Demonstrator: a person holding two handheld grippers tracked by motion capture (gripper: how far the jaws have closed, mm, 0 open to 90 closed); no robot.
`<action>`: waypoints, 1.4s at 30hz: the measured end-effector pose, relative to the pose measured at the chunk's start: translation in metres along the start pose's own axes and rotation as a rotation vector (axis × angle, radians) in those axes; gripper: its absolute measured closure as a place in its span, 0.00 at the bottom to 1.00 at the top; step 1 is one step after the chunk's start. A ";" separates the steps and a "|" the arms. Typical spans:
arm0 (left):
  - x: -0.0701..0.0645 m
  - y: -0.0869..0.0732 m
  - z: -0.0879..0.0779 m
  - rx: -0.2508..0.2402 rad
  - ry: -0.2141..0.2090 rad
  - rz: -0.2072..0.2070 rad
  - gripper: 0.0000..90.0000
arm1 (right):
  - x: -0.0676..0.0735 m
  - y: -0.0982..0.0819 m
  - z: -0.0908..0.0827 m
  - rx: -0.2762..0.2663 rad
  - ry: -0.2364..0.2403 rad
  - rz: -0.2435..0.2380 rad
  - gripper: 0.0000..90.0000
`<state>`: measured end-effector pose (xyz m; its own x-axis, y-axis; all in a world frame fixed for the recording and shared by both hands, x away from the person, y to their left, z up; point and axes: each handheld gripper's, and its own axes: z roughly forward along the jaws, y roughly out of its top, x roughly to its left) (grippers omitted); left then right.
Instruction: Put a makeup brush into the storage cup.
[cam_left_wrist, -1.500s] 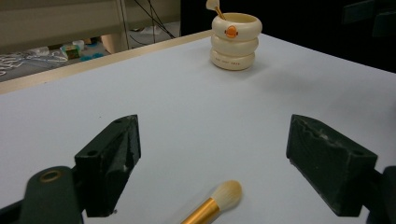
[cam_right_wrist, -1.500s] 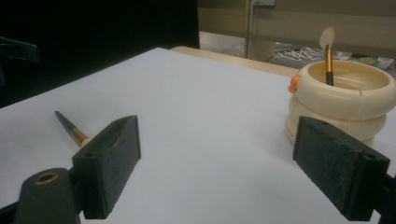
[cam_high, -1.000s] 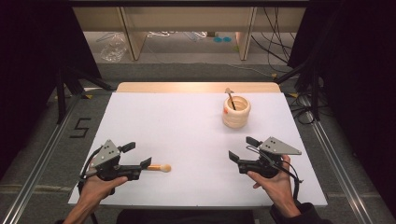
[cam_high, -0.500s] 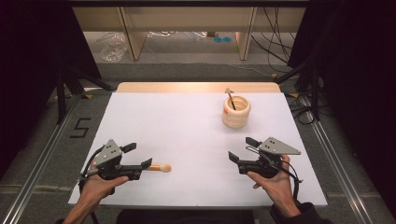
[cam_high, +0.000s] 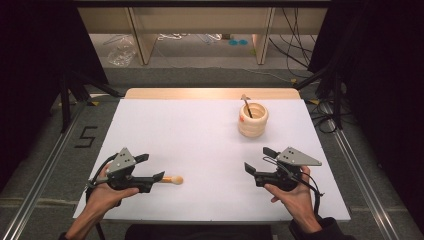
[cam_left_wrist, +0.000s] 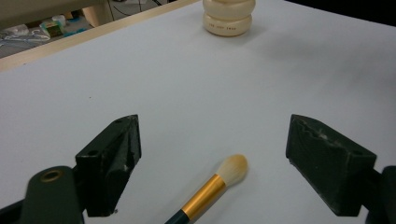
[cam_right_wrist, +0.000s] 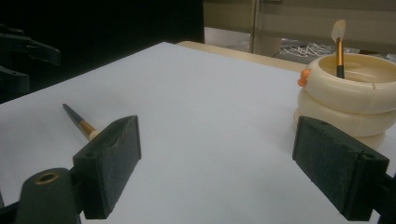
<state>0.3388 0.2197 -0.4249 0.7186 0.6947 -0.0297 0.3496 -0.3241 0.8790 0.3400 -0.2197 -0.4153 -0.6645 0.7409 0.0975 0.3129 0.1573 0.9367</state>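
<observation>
A makeup brush (cam_high: 172, 180) with a dark handle, gold ferrule and pale bristles lies on the white table (cam_high: 200, 140) at the front left. My left gripper (cam_high: 150, 167) is open above its handle. In the left gripper view the brush (cam_left_wrist: 212, 186) lies between the spread jaws of the gripper (cam_left_wrist: 215, 128), untouched. A cream ribbed pot (cam_high: 253, 120) stands at the back right with a second brush (cam_high: 246, 104) upright in it. My right gripper (cam_high: 259, 160) is open and empty in front of the pot. Its own view (cam_right_wrist: 217, 130) shows the pot (cam_right_wrist: 350, 98) and the lying brush (cam_right_wrist: 79, 122).
A wooden strip (cam_high: 210, 93) borders the table's far edge. Beyond it are shelf legs, cables and a plastic bag (cam_high: 120, 50) on the floor. Metal rails (cam_high: 40, 180) run along both sides of the table.
</observation>
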 end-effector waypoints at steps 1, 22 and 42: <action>0.001 0.001 0.001 0.012 -0.008 0.007 0.21 | 0.000 0.000 -0.001 0.017 0.003 -0.004 0.18; 0.020 -0.005 0.025 0.319 -0.066 0.129 0.30 | 0.001 0.000 0.001 0.023 0.011 -0.003 0.19; 0.030 -0.012 0.038 0.493 -0.108 0.197 0.45 | 0.001 0.000 0.003 0.023 0.020 0.002 0.19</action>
<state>0.3791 0.2202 -0.4542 0.8475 0.5291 0.0416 0.4241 -0.7223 0.5463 0.3410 -0.2171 -0.4165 -0.6772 0.7282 0.1058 0.3294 0.1714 0.9285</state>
